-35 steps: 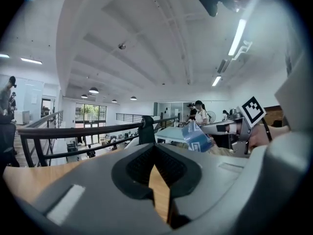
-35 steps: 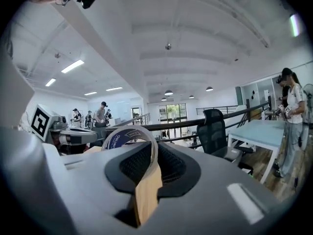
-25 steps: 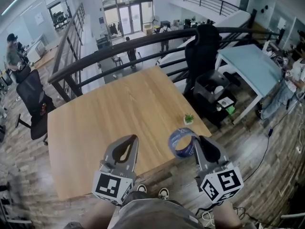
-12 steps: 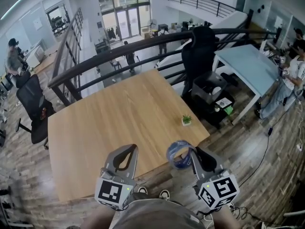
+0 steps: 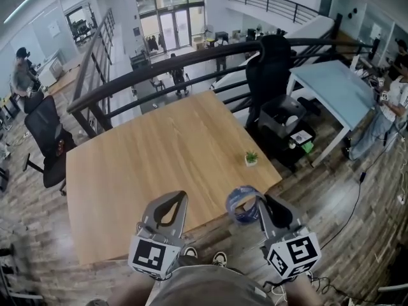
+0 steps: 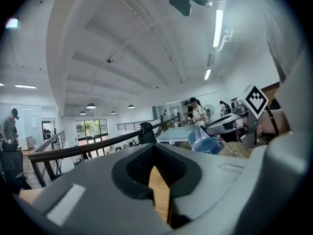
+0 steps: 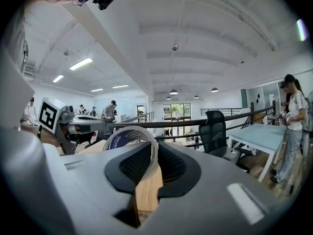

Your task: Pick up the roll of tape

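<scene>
Evidently the pick-up is judged essentially complete: the roll of tape [image 5: 241, 204] is clamped by its wall between the jaws of the right claw [image 5: 258, 204] and is held above the near edge of the tabletop [image 5: 159, 152]. The left claw [image 5: 171, 206] is held alongside, apart from the roll, with its jaws closed on nothing.

light: bright, even | source: ceiling strips [image 6: 217, 28], far windows [image 5: 167, 5] | edges: fisheye-bent, black-vignetted | near foreground: soft

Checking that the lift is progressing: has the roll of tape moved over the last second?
Yes. The roll of tape, gripped by the right gripper, has drawn back toward the person, farther from the small potted plant on the table.
</scene>
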